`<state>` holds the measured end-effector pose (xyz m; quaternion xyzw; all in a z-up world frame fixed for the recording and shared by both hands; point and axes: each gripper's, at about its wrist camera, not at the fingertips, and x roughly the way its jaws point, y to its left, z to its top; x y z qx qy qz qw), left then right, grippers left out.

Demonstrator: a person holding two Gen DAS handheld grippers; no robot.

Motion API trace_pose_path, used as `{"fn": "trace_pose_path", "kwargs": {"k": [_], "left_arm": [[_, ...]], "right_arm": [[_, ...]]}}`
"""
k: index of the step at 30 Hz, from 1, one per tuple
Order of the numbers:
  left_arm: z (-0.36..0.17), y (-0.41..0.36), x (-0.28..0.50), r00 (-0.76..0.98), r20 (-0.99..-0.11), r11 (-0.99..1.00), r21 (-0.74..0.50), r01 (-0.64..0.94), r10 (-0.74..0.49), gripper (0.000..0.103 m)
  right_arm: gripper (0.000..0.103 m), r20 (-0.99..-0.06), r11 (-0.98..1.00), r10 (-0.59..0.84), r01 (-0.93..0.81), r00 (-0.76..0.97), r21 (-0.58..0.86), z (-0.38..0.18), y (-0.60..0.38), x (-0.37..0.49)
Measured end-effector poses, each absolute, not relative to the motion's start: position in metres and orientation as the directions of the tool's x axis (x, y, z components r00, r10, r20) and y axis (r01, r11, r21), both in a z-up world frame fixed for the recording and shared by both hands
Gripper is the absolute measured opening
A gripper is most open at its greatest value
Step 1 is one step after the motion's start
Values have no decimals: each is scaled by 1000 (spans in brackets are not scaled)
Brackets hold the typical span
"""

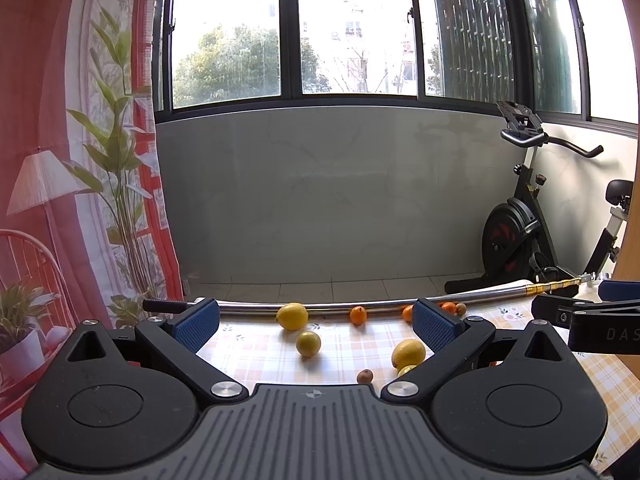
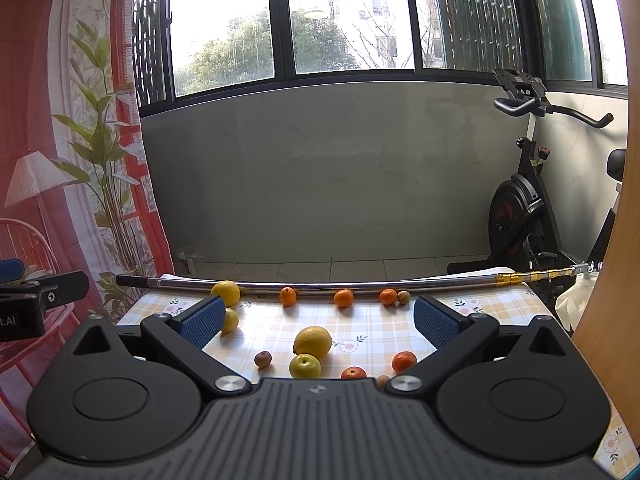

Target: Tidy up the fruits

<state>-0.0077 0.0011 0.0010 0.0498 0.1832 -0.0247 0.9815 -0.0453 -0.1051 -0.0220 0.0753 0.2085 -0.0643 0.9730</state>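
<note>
The left gripper [image 1: 316, 322] was held level with its jaws spread wide, the blue-padded fingertips [image 1: 197, 324] well apart and gripping nothing. The right gripper [image 2: 318, 320] matched it, level, jaws wide, blue pads [image 2: 434, 322] empty. Each gripper showed at the edge of the other's view, so the two sat side by side, apart.

Counting off the right wrist view: three lemons, one at the back [image 2: 226, 292], one half hidden behind a blue pad [image 2: 231, 320], one big in the middle [image 2: 313, 342]. One yellow-green round fruit [image 2: 305, 366]. Five oranges: three along the back [image 2: 287, 296] [image 2: 344, 298] [image 2: 388, 297], two up front [image 2: 404, 361] [image 2: 353, 373]. Three small brown fruits [image 2: 263, 359] [image 2: 403, 297] [image 2: 383, 380]. One metal pole [image 2: 360, 281] across the far edge.
</note>
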Motion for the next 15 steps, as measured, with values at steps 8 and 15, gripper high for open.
{"fn": "trace_pose_path", "kwargs": {"k": [8,15], "left_arm": [[0,3,-4,925,-379,995,78,54,-21,103],[-9,7,5,906,-424,997,72,23,10,103]], "right_arm": [[102,-428,979,-93,160,899,123,-22,-104,-44],[102,-463,973,-78,170,883,159,-24,-109,-36]]}}
